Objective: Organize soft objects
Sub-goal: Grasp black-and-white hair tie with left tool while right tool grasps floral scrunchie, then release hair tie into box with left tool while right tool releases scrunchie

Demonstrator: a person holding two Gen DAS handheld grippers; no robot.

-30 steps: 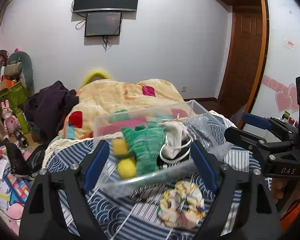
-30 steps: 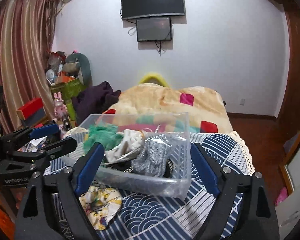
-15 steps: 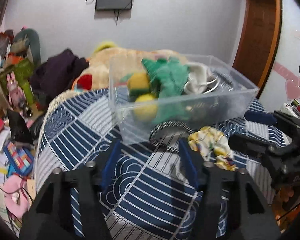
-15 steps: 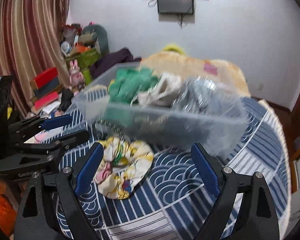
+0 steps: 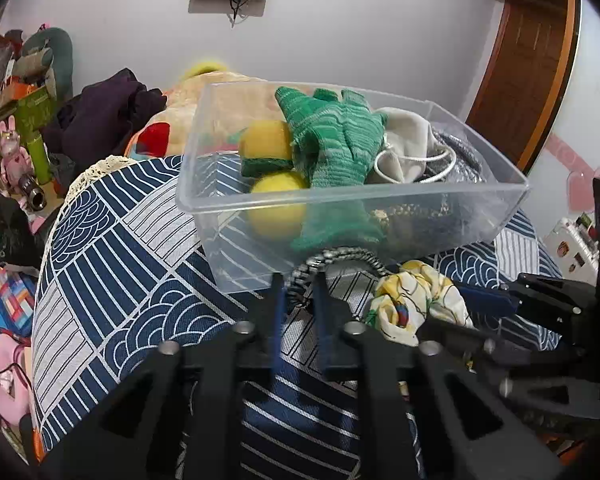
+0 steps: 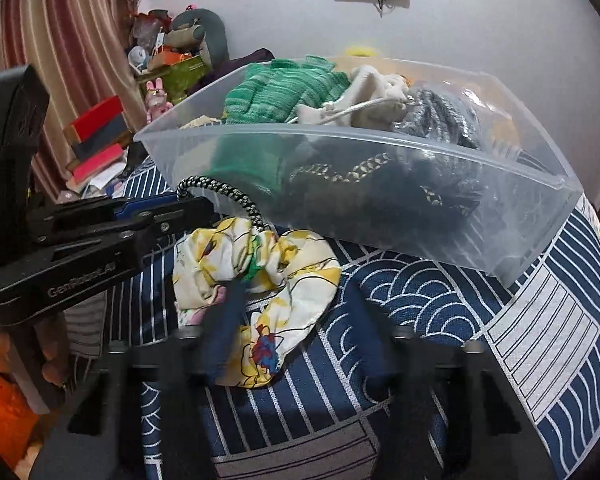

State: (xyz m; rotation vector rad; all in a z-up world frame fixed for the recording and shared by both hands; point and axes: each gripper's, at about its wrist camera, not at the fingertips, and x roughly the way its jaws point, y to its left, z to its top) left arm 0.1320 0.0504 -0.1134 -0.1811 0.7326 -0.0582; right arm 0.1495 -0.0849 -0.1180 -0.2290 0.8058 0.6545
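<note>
The clear rectangular plastic bin (image 5: 400, 216) sits on a surface covered with a navy and white wave-patterned cloth (image 5: 112, 280), its near wall close to the near edge where both tongs work, so little open cloth remains between bin and tools. Bare cloth shows along the surface's left side in the left wrist view and toward the right edge in the right wrist view. The left tongs (image 5: 297, 292) are pressed nearly together, pinching a black and white braided elastic hair band (image 5: 340, 258) that lies against the foot of the bin's near wall. Just beside it lies a yellow and white floral fabric scrunchie (image 6: 260, 276), touching the band; the right tongs (image 6: 296, 312) are partly spread with the scrunchie between them, though motion blur leaves it unclear whether they touch it. Inside the bin are a green knitted glove (image 5: 336, 140), two yellow soft balls (image 5: 278, 204), a beige drawstring pouch (image 5: 404, 144) and grey knitted fabric (image 6: 440, 120). Beyond the far edge lie a peach patchwork blanket (image 5: 180, 120) and dark purple clothing (image 5: 104, 108).
</note>
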